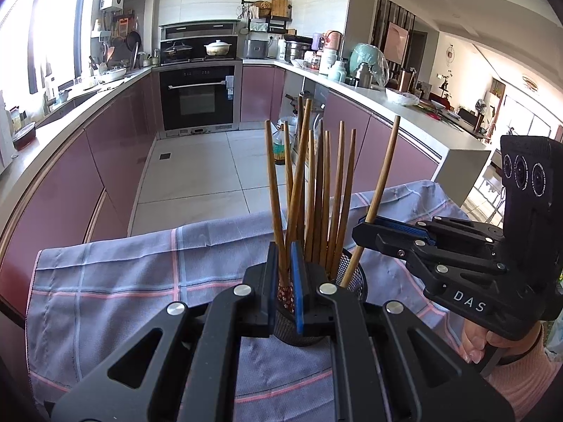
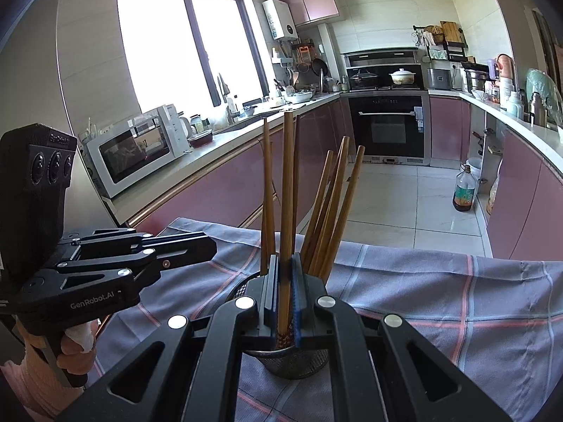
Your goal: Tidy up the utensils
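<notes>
A black mesh holder (image 1: pixel 352 281) stands on a blue checked cloth (image 1: pixel 123 281) and holds several wooden chopsticks (image 1: pixel 318 193). My left gripper (image 1: pixel 284 274) is shut on one chopstick (image 1: pixel 272 183) with a patterned lower end, just above the holder's rim. My right gripper (image 1: pixel 366 227) is shut on another chopstick (image 1: pixel 381 183), tilted right, its tip in the holder. In the right wrist view my right gripper (image 2: pixel 285 295) pinches that chopstick (image 2: pixel 288 190) over the holder (image 2: pixel 292 362), and the left gripper (image 2: pixel 207 246) reaches in from the left.
The cloth-covered table (image 2: pixel 457 316) stands in a kitchen with pink cabinets. A microwave (image 2: pixel 137 151) sits on the left counter, an oven (image 1: pixel 197 95) at the far end, an oil bottle (image 2: pixel 464 190) on the tiled floor.
</notes>
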A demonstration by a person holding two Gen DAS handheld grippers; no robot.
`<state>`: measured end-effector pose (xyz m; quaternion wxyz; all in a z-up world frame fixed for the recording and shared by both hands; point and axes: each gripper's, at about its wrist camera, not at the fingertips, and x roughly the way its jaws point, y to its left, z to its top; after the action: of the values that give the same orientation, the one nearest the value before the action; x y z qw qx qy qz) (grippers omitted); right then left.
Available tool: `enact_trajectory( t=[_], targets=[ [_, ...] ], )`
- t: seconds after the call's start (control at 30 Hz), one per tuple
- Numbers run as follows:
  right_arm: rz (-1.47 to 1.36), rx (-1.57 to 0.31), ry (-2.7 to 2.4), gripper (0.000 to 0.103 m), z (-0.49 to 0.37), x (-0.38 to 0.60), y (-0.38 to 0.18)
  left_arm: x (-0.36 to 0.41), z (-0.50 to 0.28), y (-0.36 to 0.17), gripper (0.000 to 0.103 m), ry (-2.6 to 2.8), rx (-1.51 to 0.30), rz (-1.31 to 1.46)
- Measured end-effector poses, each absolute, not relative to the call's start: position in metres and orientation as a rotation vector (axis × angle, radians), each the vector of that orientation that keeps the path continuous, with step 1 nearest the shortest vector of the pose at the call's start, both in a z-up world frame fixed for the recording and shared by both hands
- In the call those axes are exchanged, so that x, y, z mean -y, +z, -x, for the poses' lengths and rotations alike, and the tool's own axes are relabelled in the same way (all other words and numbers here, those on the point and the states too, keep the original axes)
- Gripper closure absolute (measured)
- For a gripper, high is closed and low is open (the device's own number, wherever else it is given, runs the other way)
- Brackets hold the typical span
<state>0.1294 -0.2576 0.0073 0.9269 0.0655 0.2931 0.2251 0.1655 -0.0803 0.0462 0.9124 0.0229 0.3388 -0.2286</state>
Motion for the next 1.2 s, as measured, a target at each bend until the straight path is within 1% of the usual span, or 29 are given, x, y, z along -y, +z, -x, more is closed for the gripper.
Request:
enact_trajectory(
  t=[0.2, 0.33, 0.4, 0.47, 0.6, 0.67, 0.7, 0.73, 0.8, 0.83, 0.87, 0.9, 0.97, 1.0, 1.03, 1.1, 1.13, 1.17, 1.2],
  targets=[
    [-0.136, -0.602, 0.453, 0.097, -0.132, 0.259, 0.006, 0.077, -0.168, 0.038, 0.095, -0.468, -0.699, -0.034],
    [-0.146, -0.601, 0.436, 0.092, -0.134, 0.261, 0.003, 0.075, -0.165, 0.036, 0.094, -0.456, -0.686, -0.024],
    [-0.15, -0.606, 0.437, 0.09, -0.135, 0.262, 0.0, 0.072, -0.163, 0.034, 0.088, -0.455, -0.684, -0.018],
    [-0.149, -0.606, 0.433, 0.09, -0.135, 0.262, -0.001, 0.07, -0.161, 0.031, 0.079, -0.452, -0.682, -0.006],
    [-0.151, -0.598, 0.427, 0.087, -0.134, 0.263, 0.0, 0.065, -0.158, 0.024, 0.073, -0.444, -0.682, 0.011],
    [-0.147, -0.594, 0.425, 0.085, -0.133, 0.262, 0.001, 0.061, -0.157, 0.02, 0.065, -0.437, -0.684, 0.021],
    [-0.144, -0.592, 0.424, 0.084, -0.133, 0.26, 0.0, 0.06, -0.157, 0.018, 0.064, -0.436, -0.686, 0.026],
    [-0.141, -0.592, 0.424, 0.08, -0.133, 0.259, 0.0, 0.059, -0.157, 0.016, 0.062, -0.435, -0.689, 0.029],
    [-0.139, -0.583, 0.411, 0.069, -0.131, 0.259, 0.001, 0.057, -0.155, 0.013, 0.055, -0.426, -0.695, 0.041],
    [-0.141, -0.576, 0.402, 0.06, -0.13, 0.259, 0.001, 0.055, -0.154, 0.01, 0.05, -0.418, -0.699, 0.051],
    [-0.144, -0.569, 0.398, 0.059, -0.128, 0.26, 0.001, 0.052, -0.153, 0.007, 0.047, -0.411, -0.701, 0.057],
    [-0.143, -0.563, 0.396, 0.059, -0.126, 0.26, 0.001, 0.05, -0.151, 0.004, 0.045, -0.399, -0.699, 0.058],
    [-0.138, -0.559, 0.39, 0.055, -0.122, 0.261, 0.001, 0.049, -0.146, 0.002, 0.036, -0.381, -0.689, 0.054],
    [-0.135, -0.556, 0.381, 0.052, -0.118, 0.261, 0.0, 0.047, -0.144, 0.001, 0.034, -0.374, -0.683, 0.057],
    [-0.131, -0.55, 0.375, 0.052, -0.114, 0.262, -0.001, 0.045, -0.14, 0.0, 0.031, -0.367, -0.674, 0.061],
    [-0.12, -0.541, 0.372, 0.049, -0.105, 0.261, -0.001, 0.04, -0.131, -0.002, 0.021, -0.356, -0.65, 0.06],
    [-0.114, -0.532, 0.367, 0.043, -0.099, 0.261, -0.002, 0.037, -0.126, -0.002, 0.012, -0.336, -0.63, 0.059],
    [-0.108, -0.522, 0.361, 0.04, -0.093, 0.261, -0.001, 0.034, -0.121, -0.002, 0.007, -0.32, -0.61, 0.06],
    [-0.103, -0.513, 0.355, 0.038, -0.087, 0.26, -0.001, 0.032, -0.116, -0.001, 0.006, -0.306, -0.587, 0.061]
  ],
)
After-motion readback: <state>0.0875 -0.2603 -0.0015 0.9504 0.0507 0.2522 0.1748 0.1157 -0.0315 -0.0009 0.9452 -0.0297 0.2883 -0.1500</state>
